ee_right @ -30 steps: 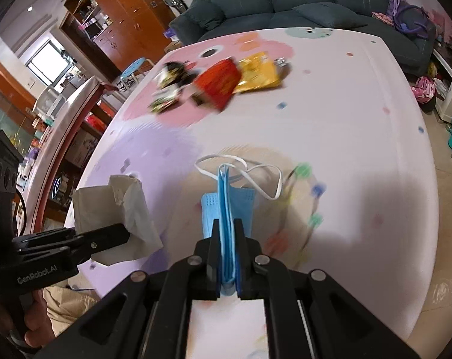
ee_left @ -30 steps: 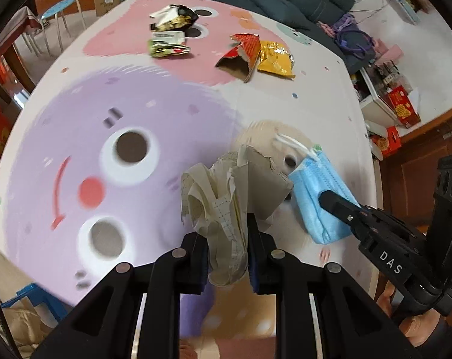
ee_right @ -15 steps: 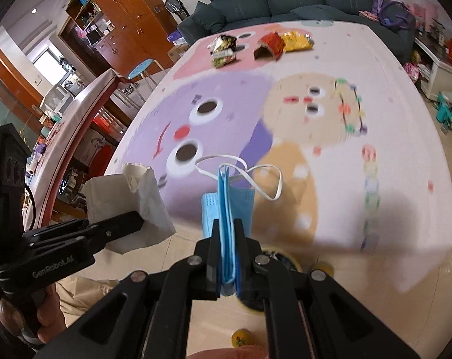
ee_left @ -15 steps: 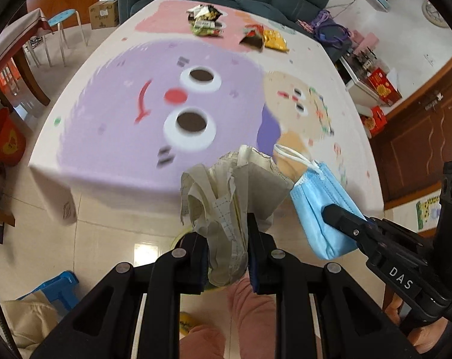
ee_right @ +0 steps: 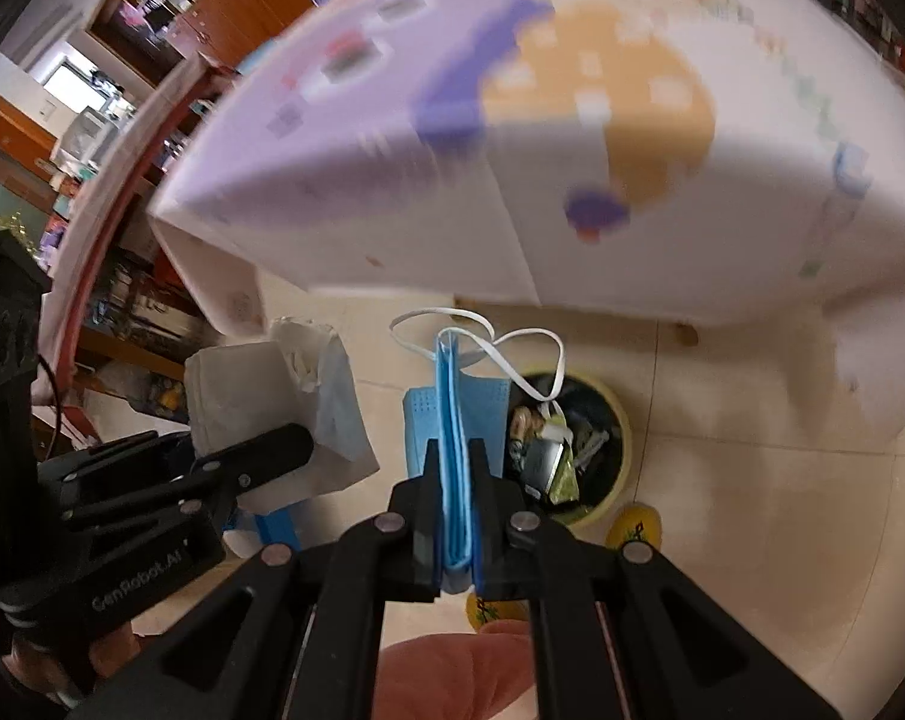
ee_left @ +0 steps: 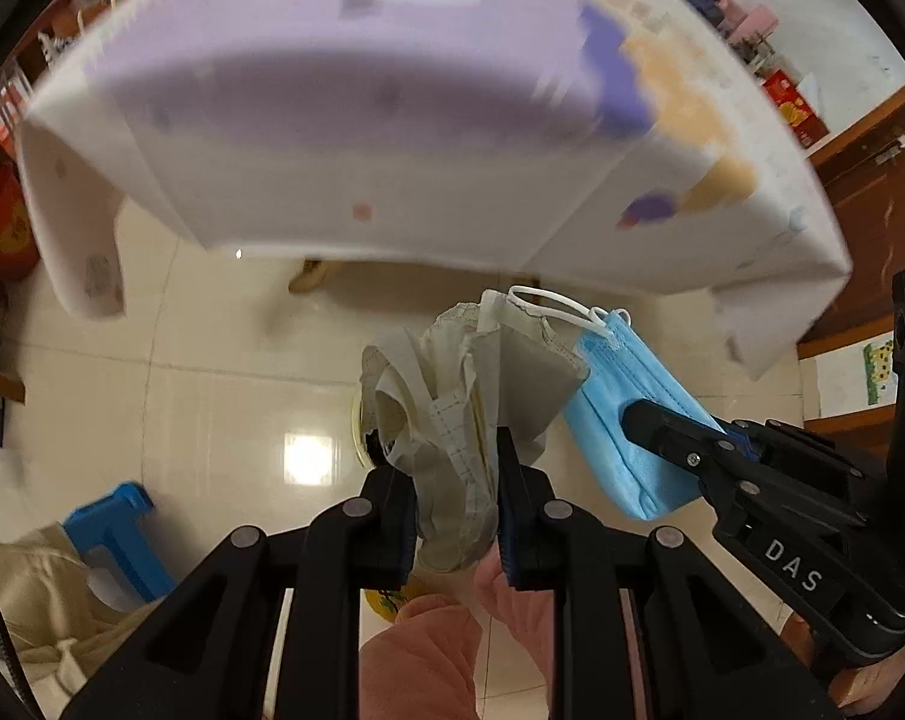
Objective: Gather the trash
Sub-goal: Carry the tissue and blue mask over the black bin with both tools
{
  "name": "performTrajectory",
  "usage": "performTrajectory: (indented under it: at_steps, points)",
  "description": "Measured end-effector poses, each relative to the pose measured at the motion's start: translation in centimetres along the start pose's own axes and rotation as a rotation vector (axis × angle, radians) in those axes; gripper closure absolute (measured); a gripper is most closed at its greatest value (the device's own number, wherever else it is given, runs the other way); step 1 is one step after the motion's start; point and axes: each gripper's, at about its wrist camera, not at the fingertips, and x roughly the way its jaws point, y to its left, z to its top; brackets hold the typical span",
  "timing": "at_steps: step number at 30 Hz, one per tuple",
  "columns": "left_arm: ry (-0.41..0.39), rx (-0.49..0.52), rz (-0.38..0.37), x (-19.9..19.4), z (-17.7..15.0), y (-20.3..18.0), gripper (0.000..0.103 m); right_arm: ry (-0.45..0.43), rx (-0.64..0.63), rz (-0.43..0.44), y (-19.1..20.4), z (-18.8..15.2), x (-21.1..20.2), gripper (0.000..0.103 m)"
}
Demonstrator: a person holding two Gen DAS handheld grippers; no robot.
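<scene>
This is a lived-in home, most likely a living or dining room. The surface wears a cloth printed with pastel cartoon shapes in purple, orange and white, its edge hanging over a glossy cream tiled floor. Wooden cabinets in warm orange-brown line the far wall, with a bright window beside them and cluttered shelves below. A small blue plastic stool stands on the tiles, and a pale round waste bin half full of wrappers sits on the floor near the surface.
</scene>
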Motion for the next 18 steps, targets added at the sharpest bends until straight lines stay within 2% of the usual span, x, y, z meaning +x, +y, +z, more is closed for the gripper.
performTrajectory:
  at_steps: [12,18]
  points:
    - [0.070,-0.032,0.057,16.4,-0.4,2.2,0.082,0.105,0.032,-0.035,-7.3,-2.2,16.0,0.096]
    - [0.081,-0.017,0.072,21.3,0.4,2.1,0.074,0.125,0.047,-0.007,-10.1,-2.4,21.6,0.094]
